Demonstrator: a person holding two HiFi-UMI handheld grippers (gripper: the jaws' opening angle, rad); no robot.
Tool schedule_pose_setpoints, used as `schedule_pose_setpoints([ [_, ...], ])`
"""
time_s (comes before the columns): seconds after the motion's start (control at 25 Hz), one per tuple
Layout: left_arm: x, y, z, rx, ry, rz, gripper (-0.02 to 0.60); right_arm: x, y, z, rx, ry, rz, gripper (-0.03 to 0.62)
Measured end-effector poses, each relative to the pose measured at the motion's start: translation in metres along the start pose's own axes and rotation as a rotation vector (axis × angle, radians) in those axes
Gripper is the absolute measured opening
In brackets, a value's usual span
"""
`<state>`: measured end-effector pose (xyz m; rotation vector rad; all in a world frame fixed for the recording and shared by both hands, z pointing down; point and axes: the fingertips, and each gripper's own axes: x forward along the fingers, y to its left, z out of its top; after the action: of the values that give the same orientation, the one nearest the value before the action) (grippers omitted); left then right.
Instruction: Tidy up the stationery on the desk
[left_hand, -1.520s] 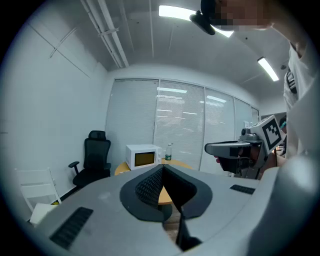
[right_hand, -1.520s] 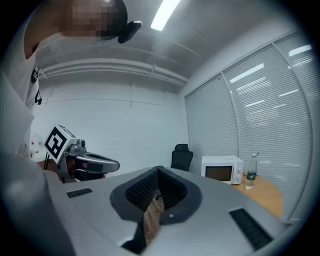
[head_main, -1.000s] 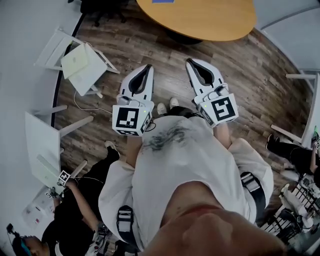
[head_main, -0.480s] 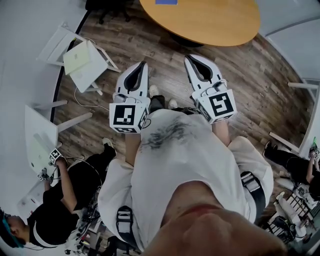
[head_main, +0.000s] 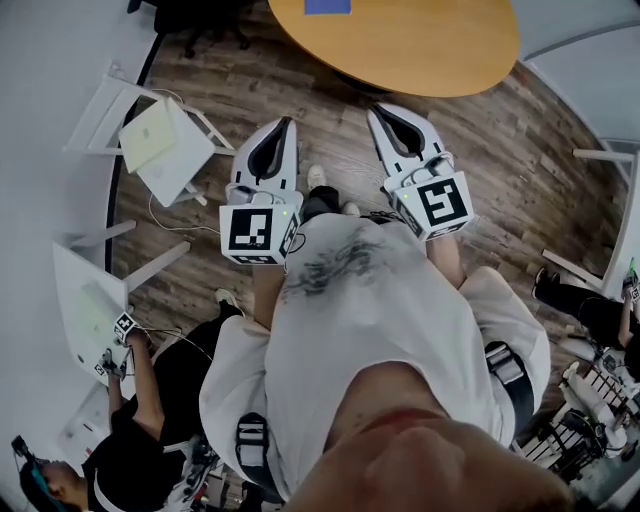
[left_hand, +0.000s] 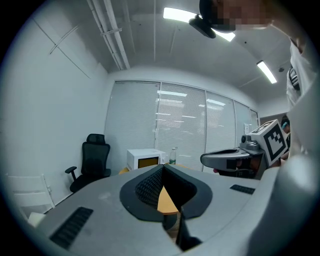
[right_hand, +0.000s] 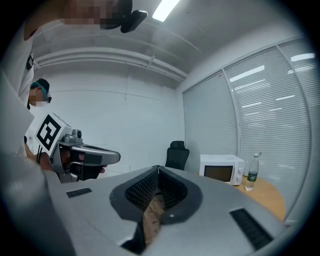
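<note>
Left gripper (head_main: 285, 128): jaws together, nothing between them. Right gripper (head_main: 382, 112): the same, closed and empty. I hold both level at my chest, side by side and pointing at the desk (head_main: 420, 50), well short of it; I judge this a carrying posture, with the tidying not begun. I can make out no stationery. On the desk I see only a flat blue item (head_main: 328, 5), a microwave (right_hand: 221, 173) and a bottle (right_hand: 252, 177).
</note>
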<state>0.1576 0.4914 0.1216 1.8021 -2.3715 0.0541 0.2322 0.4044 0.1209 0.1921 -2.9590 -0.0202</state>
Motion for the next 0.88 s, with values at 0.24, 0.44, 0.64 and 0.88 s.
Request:
schedule_pose_setpoints([
  [0.24,0.032,0.046,0.007,0.011,0.002,-0.072,0.009,0.049,-0.005,0.009,-0.002,0.028,-0.063,0.063],
  [0.44,0.050,0.079,0.014,0.023,0.001,-0.119,0.009,0.083,-0.005,0.014,-0.001,0.047,-0.115,0.063],
  [0.64,0.063,0.094,0.018,0.015,0.004,-0.149,0.009,0.096,-0.009,0.017,-0.001,0.073,-0.149,0.063],
  [0.88,0.083,0.106,0.014,-0.002,0.014,-0.166,0.009,0.117,-0.022,0.011,0.008,0.098,-0.160,0.063],
])
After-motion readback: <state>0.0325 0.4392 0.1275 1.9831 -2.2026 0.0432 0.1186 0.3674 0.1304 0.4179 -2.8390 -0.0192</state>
